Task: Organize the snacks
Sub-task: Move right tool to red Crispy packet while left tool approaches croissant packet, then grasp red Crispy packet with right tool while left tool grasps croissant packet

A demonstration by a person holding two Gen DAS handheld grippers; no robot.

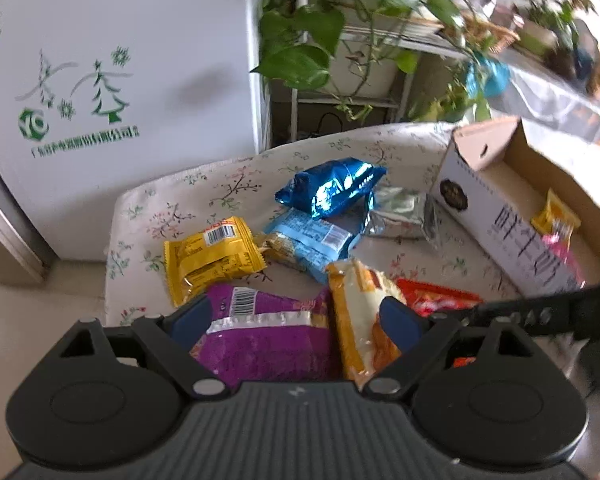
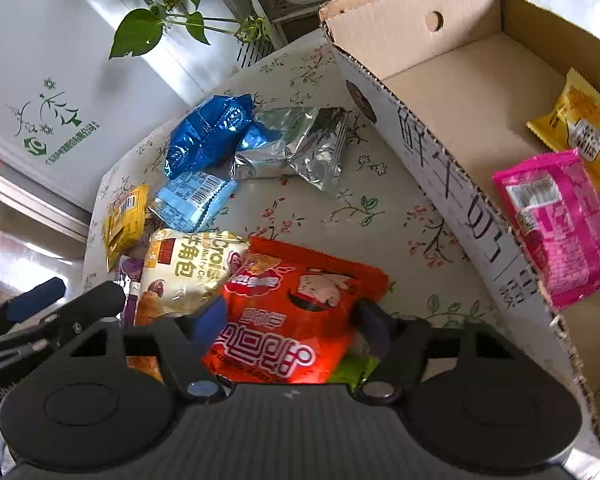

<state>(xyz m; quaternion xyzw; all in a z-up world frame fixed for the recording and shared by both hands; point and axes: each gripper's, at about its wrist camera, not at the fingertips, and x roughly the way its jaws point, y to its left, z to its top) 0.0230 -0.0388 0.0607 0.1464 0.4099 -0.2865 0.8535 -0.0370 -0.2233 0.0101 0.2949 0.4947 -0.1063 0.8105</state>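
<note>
While the red pack (image 2: 296,312) lies on the bench (image 2: 380,216) between the spread right gripper (image 2: 292,324), its neighbour the croissant pack (image 2: 188,272) overlaps it and could get dragged along; the left gripper (image 1: 296,320), also spread, straddles the purple pack (image 1: 268,336), near the box (image 2: 440,160).

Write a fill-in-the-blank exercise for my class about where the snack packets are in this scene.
1. The pink packet lies inside the ____.
2. The right gripper has its fingers on either side of the ____ packet.
3. The left gripper hovers over the ____ packet.
4. The shiny dark blue packet lies beside the ____ foil packet.

Missing words: cardboard box; red; purple; silver
</note>
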